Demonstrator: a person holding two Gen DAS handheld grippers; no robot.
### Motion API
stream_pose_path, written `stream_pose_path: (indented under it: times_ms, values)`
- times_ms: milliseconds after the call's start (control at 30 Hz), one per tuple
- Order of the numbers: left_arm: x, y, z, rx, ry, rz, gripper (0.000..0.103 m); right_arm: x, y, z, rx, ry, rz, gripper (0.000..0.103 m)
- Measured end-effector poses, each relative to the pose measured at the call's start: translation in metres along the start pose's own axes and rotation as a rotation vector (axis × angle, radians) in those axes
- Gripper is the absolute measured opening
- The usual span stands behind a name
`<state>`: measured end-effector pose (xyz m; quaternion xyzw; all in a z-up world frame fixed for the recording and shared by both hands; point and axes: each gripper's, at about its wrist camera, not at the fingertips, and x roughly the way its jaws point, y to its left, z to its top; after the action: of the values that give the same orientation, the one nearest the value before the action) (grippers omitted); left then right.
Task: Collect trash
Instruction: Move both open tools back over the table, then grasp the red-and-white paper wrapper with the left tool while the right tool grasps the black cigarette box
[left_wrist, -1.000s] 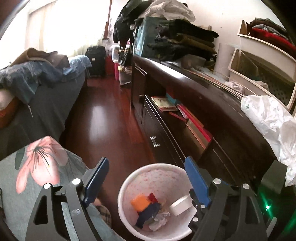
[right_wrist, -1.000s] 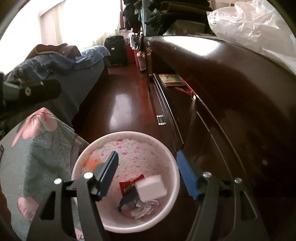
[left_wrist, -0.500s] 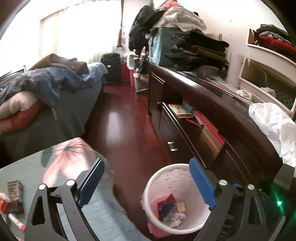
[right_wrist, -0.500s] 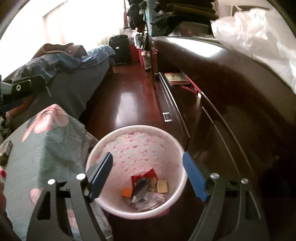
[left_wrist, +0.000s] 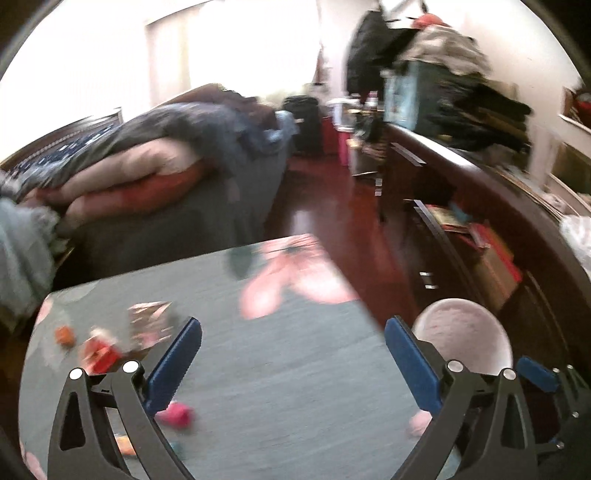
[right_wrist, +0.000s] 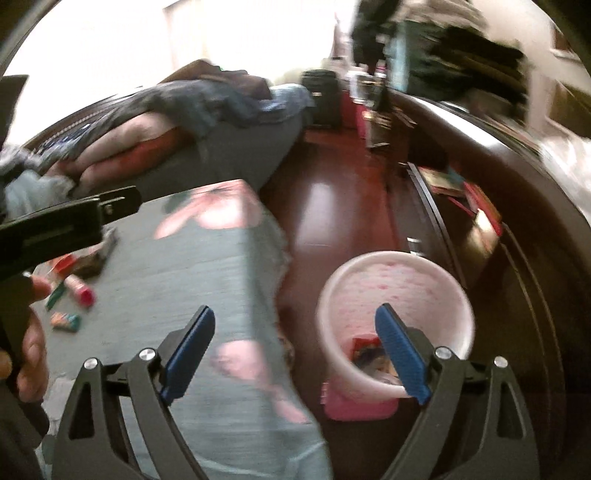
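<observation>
- I see my left gripper (left_wrist: 291, 363) with its blue jaws spread wide and nothing between them; they have just been opening further. It hangs over a tabletop (left_wrist: 280, 387) covered in a grey-green cloth with pink flowers.
- My right gripper (right_wrist: 295, 350) is also released and empty, its jaws having just been opening. Its left jaw sits over the cloth's edge, its right jaw over the wastebasket (right_wrist: 397, 317).
- The wastebasket, pale pink and speckled, stands on the dark red wooden floor (right_wrist: 332, 206) just beside the tabletop, on its right. Crumpled wrappers (right_wrist: 369, 354) already lie in its bottom.
- The trash still to collect lies on the left part of the tabletop. In the left wrist view I make out a red wrapper (left_wrist: 101, 356), a small orange piece (left_wrist: 65, 335), a crumpled printed packet (left_wrist: 149, 319) and a pink scrap (left_wrist: 177, 415) just below the left jaw. Blur hides what each one really is.
- All of this litter lies to the left of both grippers, opposite the wastebasket. I judge the left gripper far nearer; the pink scrap is its closest target.
- In the right wrist view, more scraps, among them a pink-capped tube (right_wrist: 79, 290) and a green-and-orange wrapper (right_wrist: 66, 320), lie well to the left, beside the hand (right_wrist: 31, 343) holding the other gripper's handle.
</observation>
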<state>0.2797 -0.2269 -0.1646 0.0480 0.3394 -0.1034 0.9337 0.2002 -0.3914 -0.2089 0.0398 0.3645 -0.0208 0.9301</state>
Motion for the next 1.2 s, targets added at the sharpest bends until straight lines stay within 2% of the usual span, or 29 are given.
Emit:
stream_pose_path:
  times_ms: [267,467,533,667,767,867,967,1200]
  values:
    - [0.017,0.115,-0.02,-0.152,0.081,0.15,0.099,0.002,0.089,0.01,-0.136,0.008,0.093,0.09]
    - [0.044,0.177,-0.029,-0.259,0.148,0.181,0.097,0.007,0.136,0.018,-0.21,0.006,0.124,0.089]
    - [0.054,0.189,-0.032,-0.27,0.171,0.183,0.093,0.009,0.146,0.021,-0.22,0.004,0.136,0.089]
    - [0.068,0.202,-0.036,-0.297,0.21,0.144,0.078,0.017,0.165,0.029,-0.242,0.008,0.152,0.089]
    - [0.076,0.206,-0.04,-0.311,0.234,0.123,0.073,0.025,0.178,0.036,-0.25,0.014,0.162,0.089]
    - [0.079,0.21,-0.042,-0.316,0.237,0.104,0.058,0.036,0.189,0.044,-0.241,0.031,0.181,0.089]
    - [0.074,0.216,-0.042,-0.332,0.219,0.103,0.057,0.047,0.198,0.052,-0.235,0.046,0.185,0.089]
    - [0.035,0.244,-0.039,-0.338,0.135,0.19,0.057,0.081,0.228,0.073,-0.217,0.095,0.218,0.089]
